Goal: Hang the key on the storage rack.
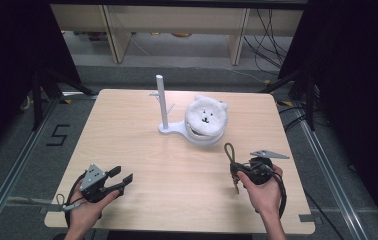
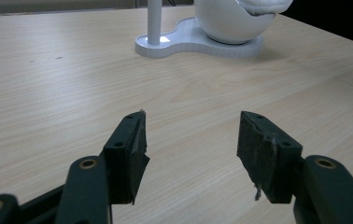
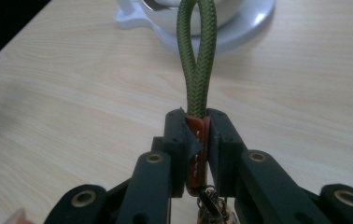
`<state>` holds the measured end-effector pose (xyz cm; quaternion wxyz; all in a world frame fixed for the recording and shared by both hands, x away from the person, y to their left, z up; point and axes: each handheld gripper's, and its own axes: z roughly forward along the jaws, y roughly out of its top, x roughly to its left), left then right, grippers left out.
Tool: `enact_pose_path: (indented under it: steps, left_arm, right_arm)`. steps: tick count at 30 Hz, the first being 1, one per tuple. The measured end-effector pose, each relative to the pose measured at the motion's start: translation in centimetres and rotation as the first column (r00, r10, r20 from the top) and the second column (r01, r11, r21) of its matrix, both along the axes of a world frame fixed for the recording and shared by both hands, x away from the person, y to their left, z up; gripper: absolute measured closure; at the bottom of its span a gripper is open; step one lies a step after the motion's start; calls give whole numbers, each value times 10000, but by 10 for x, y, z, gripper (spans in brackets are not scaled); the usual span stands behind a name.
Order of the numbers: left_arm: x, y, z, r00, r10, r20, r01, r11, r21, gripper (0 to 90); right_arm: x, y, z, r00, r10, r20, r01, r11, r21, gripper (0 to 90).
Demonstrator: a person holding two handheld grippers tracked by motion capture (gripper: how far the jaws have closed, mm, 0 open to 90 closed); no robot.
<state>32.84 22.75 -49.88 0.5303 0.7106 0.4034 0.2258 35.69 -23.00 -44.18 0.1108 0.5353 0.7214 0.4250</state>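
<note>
Surface (image 1: 142,150) of pale wood on grey flooring; right tool (image 3: 196,140) clenched on an olive braided cord loop (image 3: 196,60) with orange clasp, left tool (image 2: 191,140) released.

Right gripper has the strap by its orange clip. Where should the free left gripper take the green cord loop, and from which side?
Probably the top bend of the green cord loop, coming in from the left gripper side. The loop stands upright above the right gripper, clear of the table, and its two strands lie close together, narrow enough for the open fingers to pinch.

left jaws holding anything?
No, the left gripper stands open over bare table, with nothing between its jaws.
</note>
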Motion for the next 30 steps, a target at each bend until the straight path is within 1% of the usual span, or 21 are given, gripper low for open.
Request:
enact_pose_path:
  steps: [2,3,7,8,10,13,14,15,16,17,18,19,20,22,23,24,25,26,27,28,30]
  left_arm:
    - [0,0,2,10000,-66,50,65,9999,146,420]
    - [-1,-4,3,9997,25,-262,-32,9996,-272,418]
    - [1,-6,7,9999,-154,-65,153,9998,-128,410]
    - [2,-9,10,9997,-209,-130,205,9993,-321,408]
    - [4,-13,13,9994,-286,-200,277,9987,-427,399]
    - [7,-20,17,9984,-513,-216,499,9970,-598,394]
    - [8,-22,19,9983,-531,-236,520,9976,-459,392]
    - [8,-22,19,9983,-531,-236,520,9976,-459,390]
    - [11,-27,21,9967,-791,-176,779,9953,-574,388]
    - [11,-27,21,9967,-791,-176,779,9953,-574,387]
    - [13,-32,25,9952,-927,-318,906,9940,-620,386]
    - [13,-32,25,9952,-927,-318,906,9940,-620,386]
    - [16,-36,29,9931,-1117,-364,1089,9914,-727,386]
    - [19,-42,33,9900,-1384,-268,1359,9874,-815,387]
    - [20,-44,36,9883,-1506,-256,1481,9855,-825,388]
    - [21,-47,38,9868,-1600,-246,1574,9840,-840,391]
    - [21,-47,38,9868,-1600,-246,1574,9840,-840,395]
    - [24,-53,43,9843,-1745,-284,1716,9818,-818,398]
    - [24,-53,43,9843,-1745,-284,1716,9818,-818,402]
    - [27,-59,46,9801,-1955,-345,1912,9764,-1001,407]
    - [31,-65,49,9762,-2117,-463,2055,9723,-1113,420]
  right_arm:
    - [0,8,1,9994,261,231,-265,9995,147,797]
    - [0,11,2,9988,354,340,-360,9992,160,797]
    - [0,22,2,9960,599,660,-621,9976,315,797]
    - [1,28,2,9929,847,838,-876,9956,323,797]
    - [0,36,3,9923,822,922,-863,9954,419,797]
    - [2,43,4,9855,1145,1251,-1202,9920,393,797]
    - [-1,48,6,9906,949,989,-1021,9923,707,797]
    - [2,48,4,9830,1219,1372,-1298,9903,501,797]
    - [2,51,5,9819,1216,1451,-1309,9898,558,797]
    - [3,53,5,9790,1360,1520,-1460,9876,568,797]
    - [0,57,6,9827,1209,1405,-1327,9881,777,797]
    - [1,58,5,9774,1330,1643,-1462,9867,710,797]
    - [0,60,6,9774,1326,1648,-1467,9862,771,797]
    - [2,63,4,9692,1480,1966,-1627,9848,611,797]
    - [1,65,5,9692,1519,1939,-1685,9831,720,797]
    - [1,67,5,9653,1634,2036,-1789,9820,601,797]
    - [1,67,5,9653,1634,2036,-1789,9820,601,797]
    - [2,71,4,9571,1829,2249,-2002,9781,564,797]
    - [0,74,5,9627,1744,2070,-1941,9778,790,797]
    - [1,76,4,9574,1815,2247,-2027,9764,751,797]
    - [0,80,5,9592,1804,2177,-2019,9761,806,797]
